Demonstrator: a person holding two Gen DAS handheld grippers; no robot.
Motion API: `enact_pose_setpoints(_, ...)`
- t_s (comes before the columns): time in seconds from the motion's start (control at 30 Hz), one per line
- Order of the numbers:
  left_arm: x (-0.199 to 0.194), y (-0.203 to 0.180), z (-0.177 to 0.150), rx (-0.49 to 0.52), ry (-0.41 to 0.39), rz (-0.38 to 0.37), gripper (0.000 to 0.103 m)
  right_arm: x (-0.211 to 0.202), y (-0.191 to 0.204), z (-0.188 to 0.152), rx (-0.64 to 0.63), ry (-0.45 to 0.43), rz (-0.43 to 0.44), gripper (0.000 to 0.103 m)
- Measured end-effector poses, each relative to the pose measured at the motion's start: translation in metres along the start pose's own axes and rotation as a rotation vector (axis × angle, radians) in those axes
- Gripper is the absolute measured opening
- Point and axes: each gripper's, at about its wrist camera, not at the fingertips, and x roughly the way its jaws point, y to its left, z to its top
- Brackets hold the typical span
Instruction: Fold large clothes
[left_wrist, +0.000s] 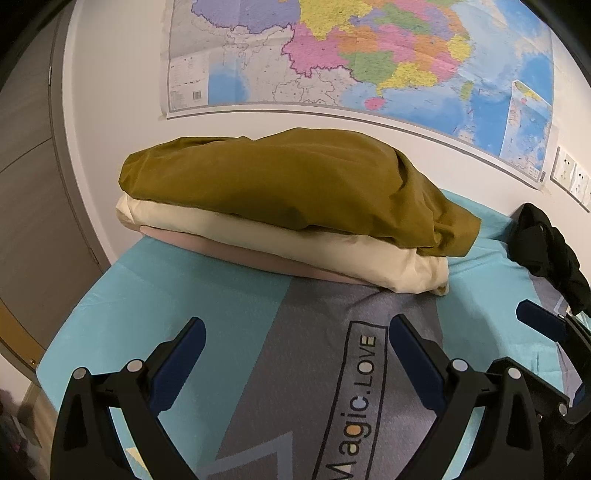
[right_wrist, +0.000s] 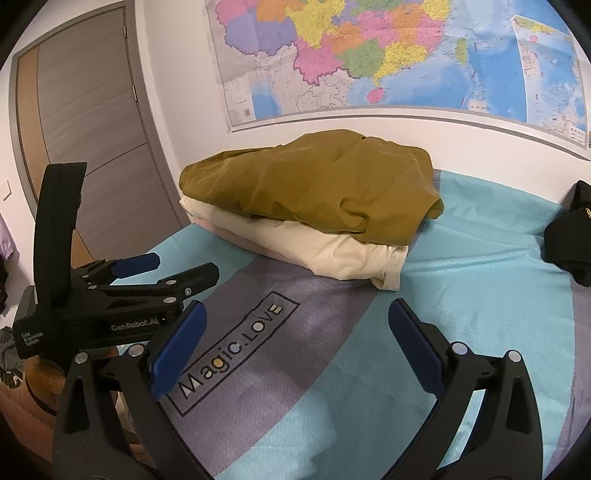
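Observation:
A stack of folded clothes lies at the far side of the bed against the wall: an olive-brown garment (left_wrist: 288, 188) (right_wrist: 314, 184) on top, a cream one (left_wrist: 295, 247) (right_wrist: 332, 254) under it, and a pink one (left_wrist: 236, 254) at the bottom. A crumpled black garment (left_wrist: 546, 247) (right_wrist: 569, 229) lies unfolded at the right. My left gripper (left_wrist: 295, 325) (right_wrist: 183, 267) hovers open over the sheet, short of the stack, holding nothing. My right gripper (right_wrist: 297, 306) is also open and empty, just right of the left one.
The bed sheet (left_wrist: 122, 306) (right_wrist: 480, 295) is turquoise and grey with a "Magic.LOVE" label (left_wrist: 364, 387) (right_wrist: 236, 343). A large map (left_wrist: 369, 55) hangs on the wall behind. A grey door (right_wrist: 92, 110) stands left, beyond the bed's left edge. Wall sockets (left_wrist: 569, 173) sit at the right.

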Motion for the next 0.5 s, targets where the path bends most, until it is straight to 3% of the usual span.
enact_pose_setpoints(0.5, -0.010, -0.008, -0.007, 0.024, -0.013, 0.016, 0.096, -0.009, -0.002, -0.005, 0.003, -0.007, 0.003, 0.097)
